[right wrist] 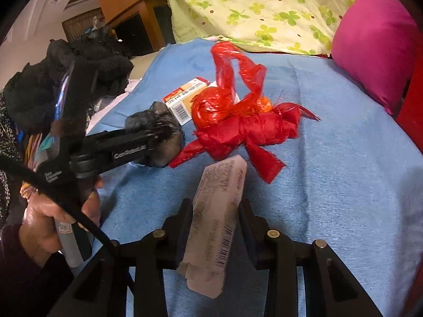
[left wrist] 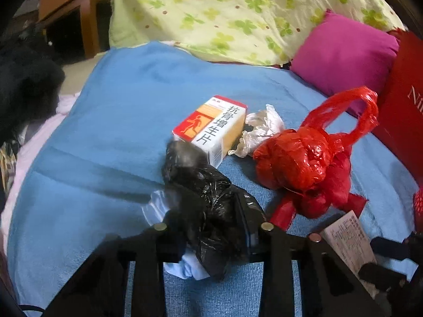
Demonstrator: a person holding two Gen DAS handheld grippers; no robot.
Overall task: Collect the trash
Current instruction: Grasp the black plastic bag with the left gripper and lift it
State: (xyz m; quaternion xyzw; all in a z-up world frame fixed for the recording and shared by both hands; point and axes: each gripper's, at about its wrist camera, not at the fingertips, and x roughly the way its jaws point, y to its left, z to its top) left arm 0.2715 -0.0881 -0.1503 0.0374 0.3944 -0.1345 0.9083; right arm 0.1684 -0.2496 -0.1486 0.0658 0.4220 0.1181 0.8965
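Note:
My left gripper (left wrist: pixel 211 211) is shut on a crumpled black plastic bag (left wrist: pixel 208 198) just above the blue blanket (left wrist: pixel 105 132); a bit of pale blue paper (left wrist: pixel 158 206) sticks out under it. Beyond lie a red-and-white medicine box (left wrist: pixel 211 126), crumpled white paper (left wrist: pixel 261 129) and a knotted red plastic bag (left wrist: pixel 304 169). My right gripper (right wrist: pixel 215 206) is shut on a long pale pink carton (right wrist: pixel 214 216), held above the blanket. The right wrist view also shows the left gripper (right wrist: pixel 164 134) on the black bag (right wrist: pixel 156 142), the red bag (right wrist: pixel 238 124) and the medicine box (right wrist: pixel 182 100).
A magenta pillow (left wrist: pixel 343 58) and a clover-print quilt (left wrist: pixel 238 13) lie at the back of the bed. A red paper bag (left wrist: pixel 404 111) stands at the right edge. Black clothing (left wrist: pixel 23 84) and wooden furniture (left wrist: pixel 71 8) are at the left.

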